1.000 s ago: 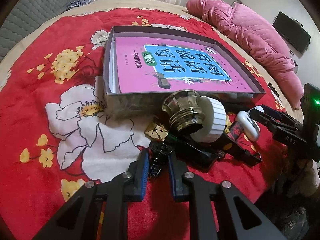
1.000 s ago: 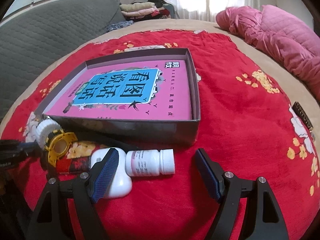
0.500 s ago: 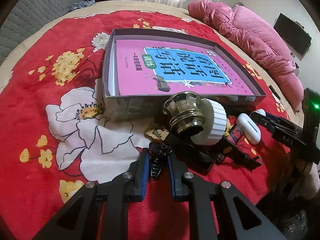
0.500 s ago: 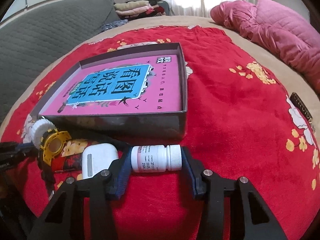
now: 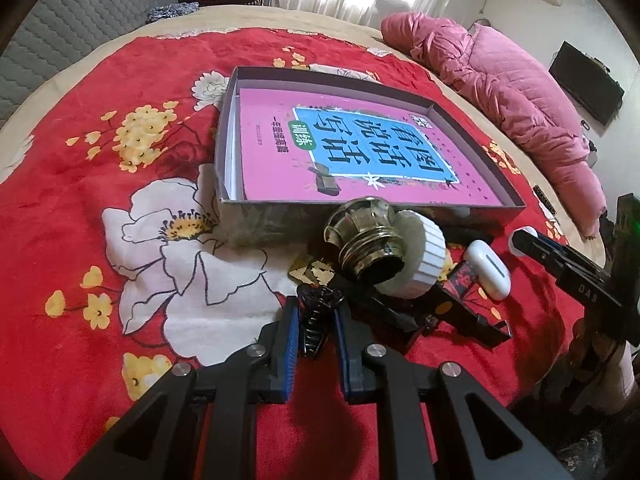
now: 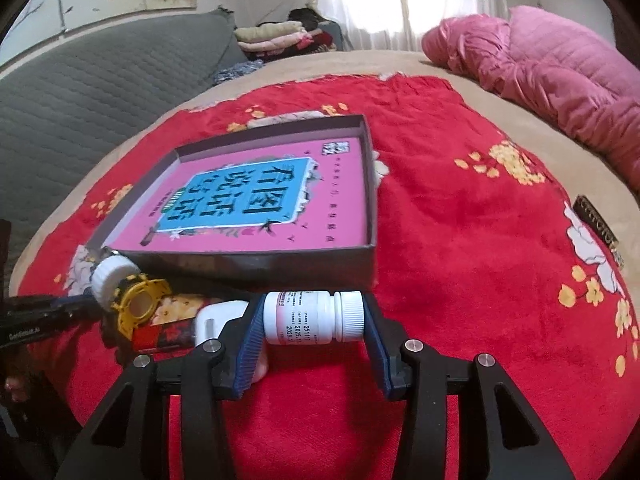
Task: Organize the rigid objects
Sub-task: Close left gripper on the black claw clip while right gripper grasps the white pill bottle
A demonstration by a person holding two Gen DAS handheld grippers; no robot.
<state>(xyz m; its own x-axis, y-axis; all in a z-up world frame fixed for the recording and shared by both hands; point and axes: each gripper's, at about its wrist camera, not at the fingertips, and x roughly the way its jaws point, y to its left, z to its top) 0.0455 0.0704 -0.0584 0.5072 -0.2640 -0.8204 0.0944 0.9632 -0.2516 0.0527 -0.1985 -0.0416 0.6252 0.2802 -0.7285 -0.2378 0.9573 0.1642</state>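
Note:
My left gripper (image 5: 316, 320) is shut on a black hair claw clip (image 5: 314, 330) that lies on the red flowered blanket (image 5: 100, 208). Just beyond it sit a brass screw fitting with a white ribbed cap (image 5: 384, 244), a white earbud case (image 5: 490, 276) and a small red box (image 5: 464, 280). My right gripper (image 6: 314, 320) is shut on a white pill bottle (image 6: 308, 318), held crosswise, one pad on its base and one on its cap. A shallow grey box (image 6: 260, 264) holding a pink book (image 6: 256, 200) lies behind both.
A pink quilt (image 5: 520, 80) is heaped at the far right of the bed. A grey padded backrest (image 6: 100, 80) and folded clothes (image 6: 276, 36) are at the back. A small dark bar (image 6: 600, 232) lies near the blanket's right edge.
My right gripper's jaws came in from wide apart and closed on the pill bottle. My left gripper stayed shut on the hair clip.

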